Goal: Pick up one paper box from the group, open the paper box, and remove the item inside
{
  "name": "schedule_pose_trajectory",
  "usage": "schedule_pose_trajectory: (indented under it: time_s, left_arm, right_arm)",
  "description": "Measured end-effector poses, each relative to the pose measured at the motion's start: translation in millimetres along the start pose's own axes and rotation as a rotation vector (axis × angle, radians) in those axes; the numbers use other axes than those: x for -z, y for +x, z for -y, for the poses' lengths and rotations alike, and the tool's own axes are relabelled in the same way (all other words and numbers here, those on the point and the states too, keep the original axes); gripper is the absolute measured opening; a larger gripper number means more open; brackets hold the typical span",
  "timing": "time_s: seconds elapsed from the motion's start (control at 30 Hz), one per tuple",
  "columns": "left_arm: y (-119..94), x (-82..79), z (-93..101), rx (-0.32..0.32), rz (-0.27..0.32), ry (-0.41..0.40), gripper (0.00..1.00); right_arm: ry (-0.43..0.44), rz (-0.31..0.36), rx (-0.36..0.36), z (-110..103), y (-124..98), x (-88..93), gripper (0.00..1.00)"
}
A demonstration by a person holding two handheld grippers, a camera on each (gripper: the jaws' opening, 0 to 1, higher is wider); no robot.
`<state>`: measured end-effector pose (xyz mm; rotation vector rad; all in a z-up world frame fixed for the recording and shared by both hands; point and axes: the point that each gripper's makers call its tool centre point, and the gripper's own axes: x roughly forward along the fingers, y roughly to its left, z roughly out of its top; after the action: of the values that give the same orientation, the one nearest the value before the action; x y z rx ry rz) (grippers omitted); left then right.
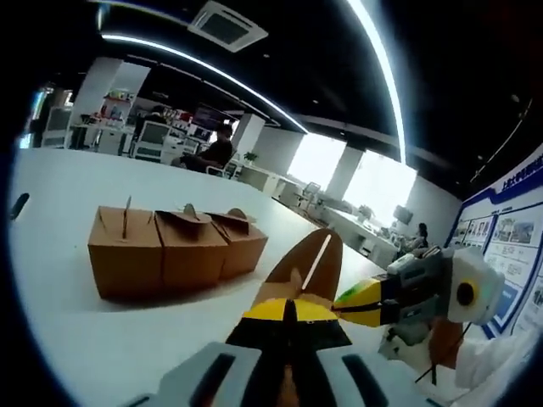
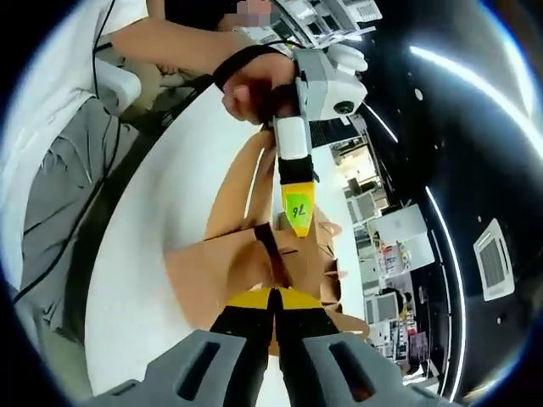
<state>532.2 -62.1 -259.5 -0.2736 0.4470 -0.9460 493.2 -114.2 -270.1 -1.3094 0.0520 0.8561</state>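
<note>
In the left gripper view, the left gripper (image 1: 288, 315) has its 2 yellow-tipped jaws pressed together on a brown flap of the held paper box (image 1: 307, 263), which sticks out right ahead of the tips. The right gripper (image 1: 366, 302) comes in from the right and touches the same box w/ its yellow tip. Off to the left and a bit further ahead, 3 brown paper boxes (image 1: 174, 246) sit in a row on the white table (image 1: 76, 339), side by side and touching, tops folded shut w/ little tabs sticking up.

In the right gripper view, the right gripper (image 2: 273, 298) also has 2 jaws squeezed together, pinching a flap of that box (image 2: 254, 254). The box's brown flaps spread open around the tips. The left gripper (image 2: 297, 212), held by a hand (image 2: 254, 85), reaches in from above; its tip w/ a green sticker rests on the box just past the jaws.
</note>
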Motion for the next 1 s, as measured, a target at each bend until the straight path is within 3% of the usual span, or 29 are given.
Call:
schedule_pose_trajectory:
  time_s: [1.0]
  left_arm:
    - [-9.1,-17.2,-15.6,-0.028,0.053,-0.028,0.02]
  right_arm:
    - [-0.022,-0.004,0.042,8.3,-23.0,-1.8,0.03]
